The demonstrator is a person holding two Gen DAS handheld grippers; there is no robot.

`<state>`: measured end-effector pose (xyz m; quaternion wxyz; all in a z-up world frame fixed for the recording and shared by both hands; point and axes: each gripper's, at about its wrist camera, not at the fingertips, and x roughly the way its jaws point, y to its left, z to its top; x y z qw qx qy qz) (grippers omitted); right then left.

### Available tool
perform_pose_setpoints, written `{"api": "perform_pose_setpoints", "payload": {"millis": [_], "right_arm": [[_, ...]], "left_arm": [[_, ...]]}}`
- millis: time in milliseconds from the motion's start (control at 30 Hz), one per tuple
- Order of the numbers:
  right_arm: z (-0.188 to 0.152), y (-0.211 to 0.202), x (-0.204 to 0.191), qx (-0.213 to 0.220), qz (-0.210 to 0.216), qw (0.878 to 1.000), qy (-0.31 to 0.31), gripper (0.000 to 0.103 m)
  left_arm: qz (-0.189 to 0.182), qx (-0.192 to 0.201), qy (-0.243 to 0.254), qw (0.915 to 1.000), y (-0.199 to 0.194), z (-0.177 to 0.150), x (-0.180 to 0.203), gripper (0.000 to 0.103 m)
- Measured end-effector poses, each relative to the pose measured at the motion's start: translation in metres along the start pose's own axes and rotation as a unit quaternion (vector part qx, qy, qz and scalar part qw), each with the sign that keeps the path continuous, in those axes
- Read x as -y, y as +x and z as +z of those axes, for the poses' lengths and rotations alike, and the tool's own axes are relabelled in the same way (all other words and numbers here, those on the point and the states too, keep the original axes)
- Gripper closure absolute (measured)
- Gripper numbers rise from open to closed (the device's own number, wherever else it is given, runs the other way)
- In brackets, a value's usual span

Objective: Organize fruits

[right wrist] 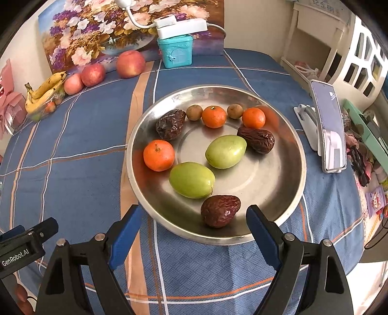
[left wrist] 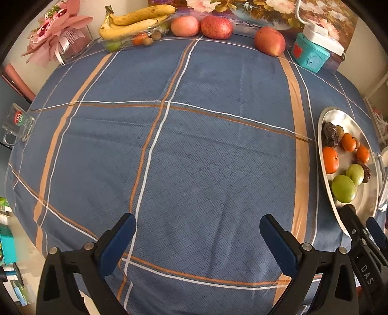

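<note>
My right gripper (right wrist: 191,225) hangs wide open and empty at the near rim of the steel plate (right wrist: 278,193), its jaws to either side of the wrinkled dried date (right wrist: 220,210) that lies just inside that rim. I judge that date the natural next thing to take: light, leathery, a little yielding, so it should sit well between the pads if I close across its narrow waist. Just beyond it lie two green fruits (right wrist: 192,179), smooth and glossy, likely to slip or roll on the metal; I would take those across the middle with gentle pressure. Three small oranges (right wrist: 158,155), two more dates and two little brown fruits ring the far half of the plate; the oranges are soft-skinned and would bruise under a hard squeeze.

My left gripper (left wrist: 197,244) is also open and holds nothing, over bare blue plaid cloth near the front edge of the table (left wrist: 194,145).

The left view alone shows the bananas (left wrist: 135,21) resting on a clear tray of small fruit at the far left corner. The right view alone shows the plate whole, plus a phone on a stand (right wrist: 327,126) by the table's right edge. Both show three apples (right wrist: 131,63) along the far edge.
</note>
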<state>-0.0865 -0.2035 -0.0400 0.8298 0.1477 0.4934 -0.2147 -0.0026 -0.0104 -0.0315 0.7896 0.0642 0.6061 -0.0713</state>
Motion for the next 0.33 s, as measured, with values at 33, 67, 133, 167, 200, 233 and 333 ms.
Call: {"api": "perform_pose_setpoints", "payload": {"millis": [33, 67, 133, 167, 200, 233, 333], "right_arm": [[-0.0001, 0.0002, -0.0007, 0.0, 0.0, 1.0, -0.002, 0.015], [-0.0001, 0.0003, -0.0013, 0.0, 0.0, 1.0, -0.004, 0.015], [-0.0009, 0.0005, -0.0025, 0.0, -0.001, 1.0, -0.006, 0.015], [-0.001, 0.0006, -0.0027, -0.001, -0.001, 1.0, -0.006, 0.015], [-0.0008, 0.0009, -0.0029, -0.002, -0.001, 1.0, -0.006, 0.015], [-0.0011, 0.0012, -0.0027, -0.002, -0.002, 1.0, -0.006, 0.015], [-0.0013, 0.0023, -0.0029, -0.005, -0.002, 1.0, -0.005, 0.015]], "left_arm": [[0.002, -0.001, 0.0, 1.0, 0.0004, 0.0, -0.0005, 0.0], [0.003, -0.003, -0.002, 1.0, 0.0009, -0.0002, -0.0008, 0.0], [0.0, -0.006, -0.006, 1.0, 0.0025, 0.0, -0.0023, 0.0], [-0.002, -0.006, -0.007, 1.0, 0.0029, 0.0, -0.0031, 0.0], [-0.003, -0.002, -0.009, 1.0, 0.0022, -0.0006, -0.004, 0.0], [-0.004, 0.004, -0.01, 0.9999, 0.0008, -0.0008, -0.0049, 0.0], [-0.001, 0.025, -0.005, 0.9997, -0.0058, -0.0014, -0.005, 0.0]]}}
